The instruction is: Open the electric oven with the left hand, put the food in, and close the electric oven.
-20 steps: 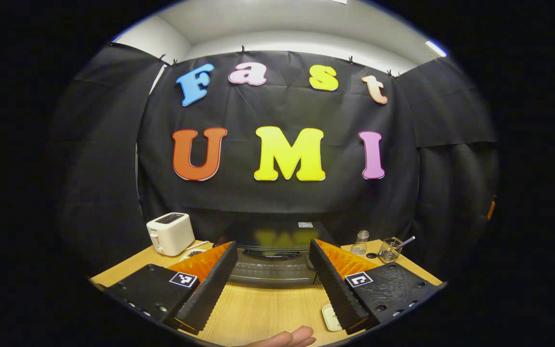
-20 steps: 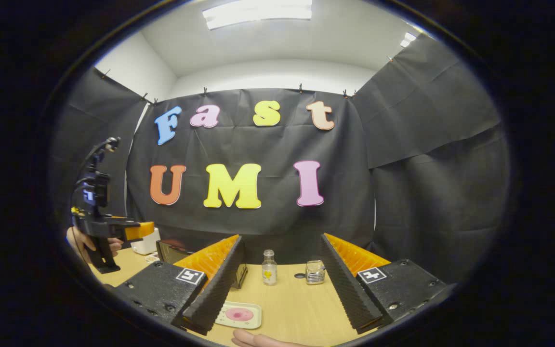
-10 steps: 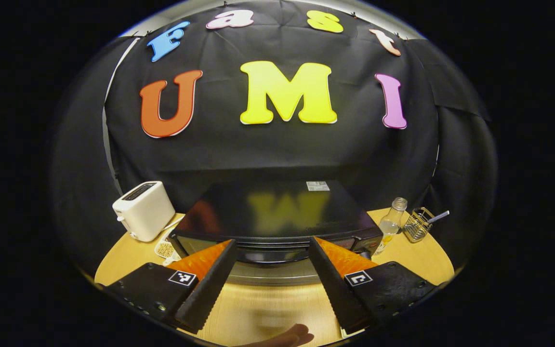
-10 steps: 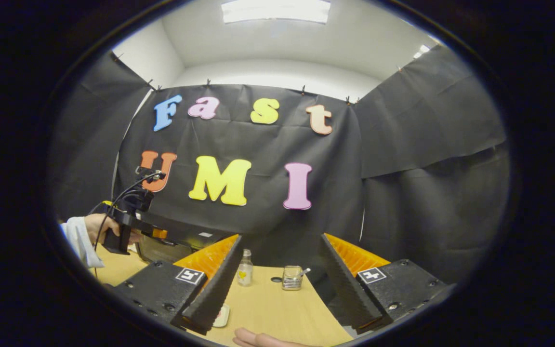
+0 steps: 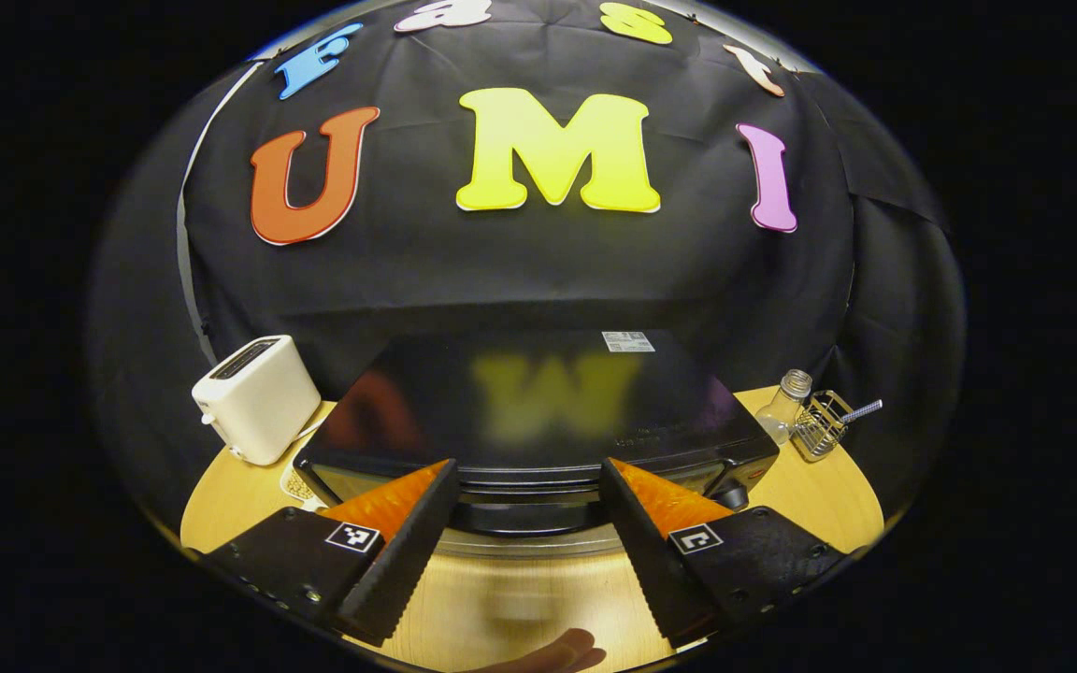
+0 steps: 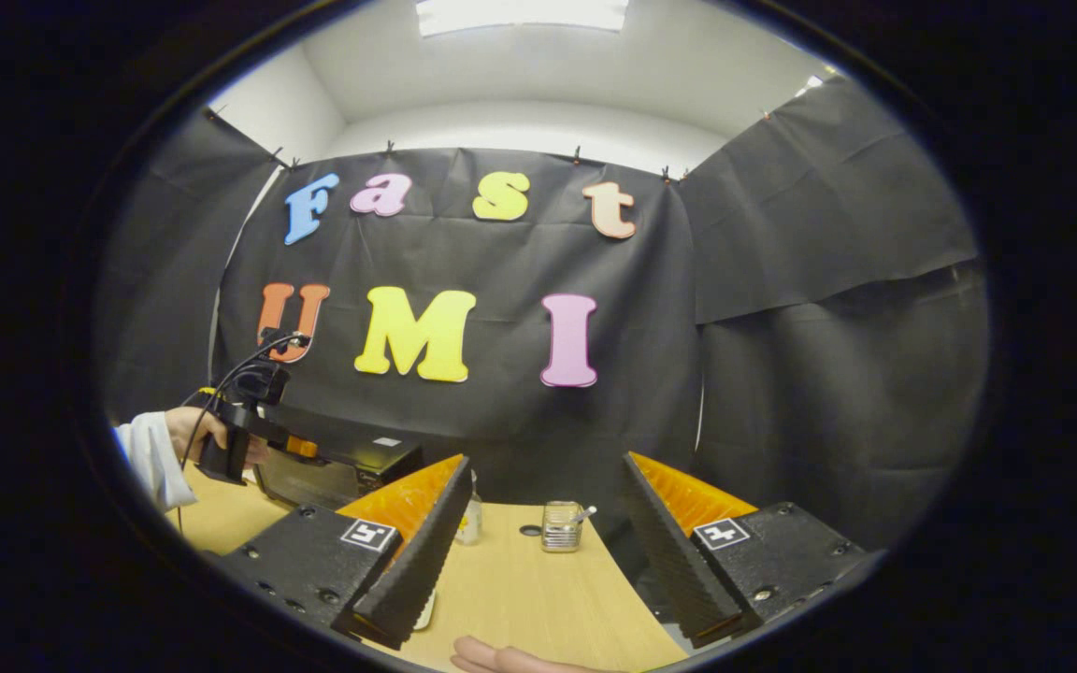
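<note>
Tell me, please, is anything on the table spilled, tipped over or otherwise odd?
Nothing stands out. The oven sits square with its door shut, the toaster, bottle and wire holder stand upright on the table, and no spill shows.

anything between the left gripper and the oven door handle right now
Nothing visible. In the left gripper view the left gripper is open, with the electric oven straight ahead and its door handle showing between the jaws. The toaster and glass bottle stand off to the sides.
</note>
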### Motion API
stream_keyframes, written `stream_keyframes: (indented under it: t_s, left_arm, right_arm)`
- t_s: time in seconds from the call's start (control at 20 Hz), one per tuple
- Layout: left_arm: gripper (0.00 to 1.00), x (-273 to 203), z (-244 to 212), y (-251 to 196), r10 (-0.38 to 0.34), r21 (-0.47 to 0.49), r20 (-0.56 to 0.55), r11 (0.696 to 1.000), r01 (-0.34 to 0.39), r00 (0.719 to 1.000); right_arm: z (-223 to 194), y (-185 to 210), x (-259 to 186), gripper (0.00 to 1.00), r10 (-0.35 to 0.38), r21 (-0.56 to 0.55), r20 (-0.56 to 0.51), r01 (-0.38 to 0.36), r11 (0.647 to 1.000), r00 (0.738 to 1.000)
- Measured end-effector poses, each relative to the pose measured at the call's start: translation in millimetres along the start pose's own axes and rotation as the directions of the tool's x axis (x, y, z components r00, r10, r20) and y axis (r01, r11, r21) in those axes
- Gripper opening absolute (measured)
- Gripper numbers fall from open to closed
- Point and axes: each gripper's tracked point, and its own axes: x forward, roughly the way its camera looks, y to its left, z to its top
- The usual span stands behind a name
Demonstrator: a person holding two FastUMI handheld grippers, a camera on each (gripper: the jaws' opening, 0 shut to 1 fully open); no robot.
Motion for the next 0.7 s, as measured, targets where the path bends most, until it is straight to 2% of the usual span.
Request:
stream_keyframes:
  t_s: [0.2, 0.25, 0.3, 0.7]
  left_arm:
    - [0.96, -18.0, -12.1, -0.6, 0.000, 0.007, 0.011, 1.000, 0.000, 1.000]
    - [0.96, -22.7, -14.9, -1.0, -0.003, 0.006, 0.018, 1.000, 0.002, 1.000]
    - [0.96, -27.5, -19.0, -1.2, -0.002, 0.005, 0.027, 1.000, 0.002, 1.000]
    - [0.96, -62.1, -58.0, -3.7, -0.003, 0.012, 0.041, 1.000, 0.003, 0.999]
  right_arm:
    - [-6.5, 5.8, 0.5, 1.00, 0.013, 0.006, -0.021, -0.012, 1.000, 1.000]
    - [-8.7, 8.2, 1.7, 0.96, 0.016, 0.004, -0.027, -0.016, 1.000, 1.000]
    - [-10.2, 9.5, 2.7, 1.00, 0.018, 0.003, -0.033, -0.018, 1.000, 0.999]
    - [-31.5, 22.9, 13.0, 1.00, 0.045, 0.026, -0.094, -0.043, 0.999, 0.995]
